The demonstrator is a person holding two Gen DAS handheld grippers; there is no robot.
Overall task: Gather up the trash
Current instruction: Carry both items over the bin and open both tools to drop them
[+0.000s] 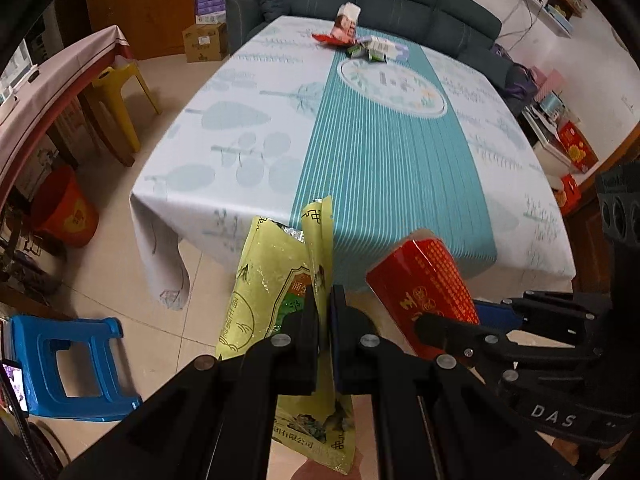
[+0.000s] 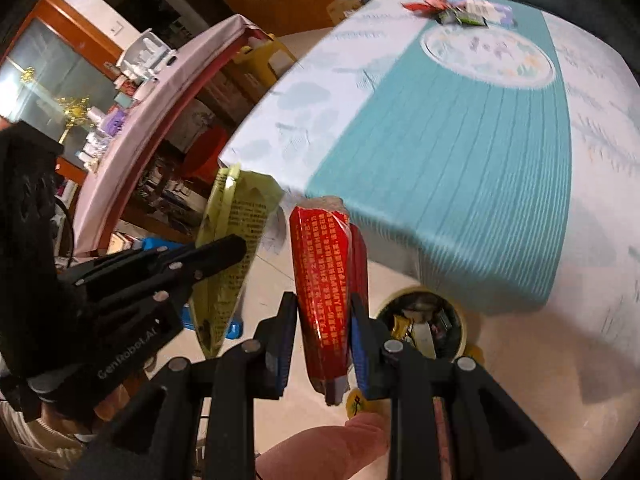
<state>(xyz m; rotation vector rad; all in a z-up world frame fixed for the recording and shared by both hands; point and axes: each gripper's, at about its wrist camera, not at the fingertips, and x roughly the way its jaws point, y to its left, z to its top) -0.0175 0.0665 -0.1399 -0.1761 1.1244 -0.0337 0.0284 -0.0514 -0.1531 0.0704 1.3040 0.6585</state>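
My left gripper (image 1: 323, 308) is shut on a yellow-green foil wrapper (image 1: 272, 280), which hangs in the air off the table's near edge. My right gripper (image 2: 323, 312) is shut on a red printed packet (image 2: 326, 280); that red packet (image 1: 424, 280) also shows in the left wrist view, beside the yellow wrapper (image 2: 232, 240). A yellow-rimmed bin (image 2: 464, 320) with several scraps inside stands on the floor just under and right of the right gripper. More trash (image 1: 360, 40), a pile of small boxes and wrappers, lies at the table's far end.
The table (image 1: 360, 152) wears a teal striped cloth with leaf print. A blue stool (image 1: 64, 364) and a red bucket (image 1: 64, 212) stand on the floor at the left, a yellow chair (image 1: 120, 92) beyond. A dark sofa (image 1: 380, 0) backs the table. A cluttered side table (image 2: 160, 92) is left.
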